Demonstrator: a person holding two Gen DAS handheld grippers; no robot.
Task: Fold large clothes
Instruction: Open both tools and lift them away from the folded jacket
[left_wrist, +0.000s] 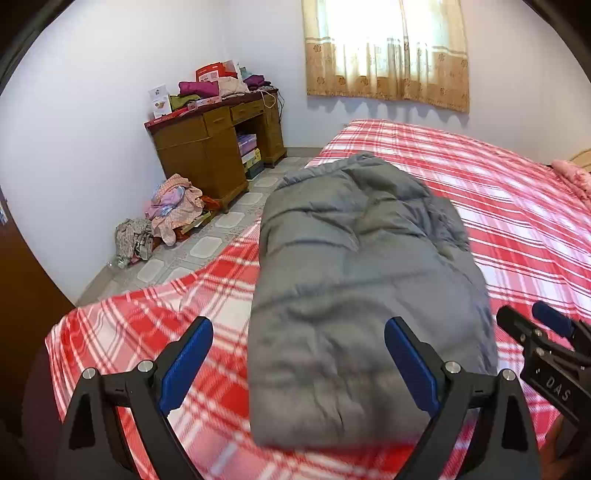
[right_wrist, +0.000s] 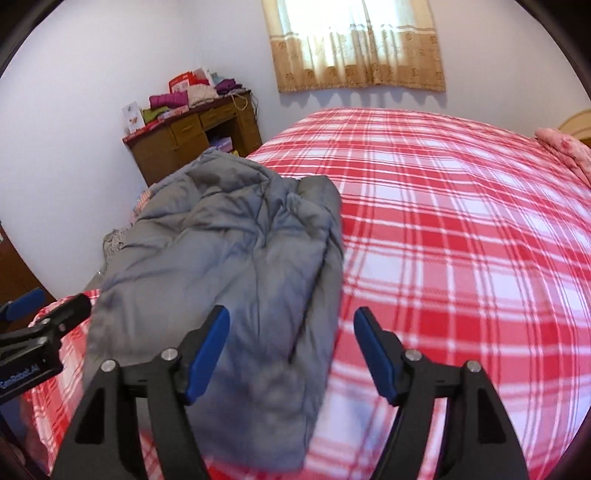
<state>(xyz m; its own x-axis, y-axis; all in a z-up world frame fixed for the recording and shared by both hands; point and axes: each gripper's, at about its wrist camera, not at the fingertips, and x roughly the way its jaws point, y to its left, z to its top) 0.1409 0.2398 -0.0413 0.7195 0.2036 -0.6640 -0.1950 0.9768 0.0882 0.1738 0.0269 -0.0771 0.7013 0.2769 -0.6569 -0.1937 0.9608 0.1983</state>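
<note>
Grey padded jacket (left_wrist: 354, 280) lies on the plaid bed (left_wrist: 517, 206), already a long narrow bundle. Its long axis runs straight away from me, toward the window. My left hand-held gripper (left_wrist: 299, 363) hangs spread, empty, squarely over the near end. My right hand-held gripper (right_wrist: 291, 354) is spread too, empty, straddling the jacket's right edge. I judge the left nearer the near hem.

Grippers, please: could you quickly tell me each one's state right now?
Left gripper: open, holding nothing, above the grey jacket.
Right gripper: open, holding nothing.
</note>
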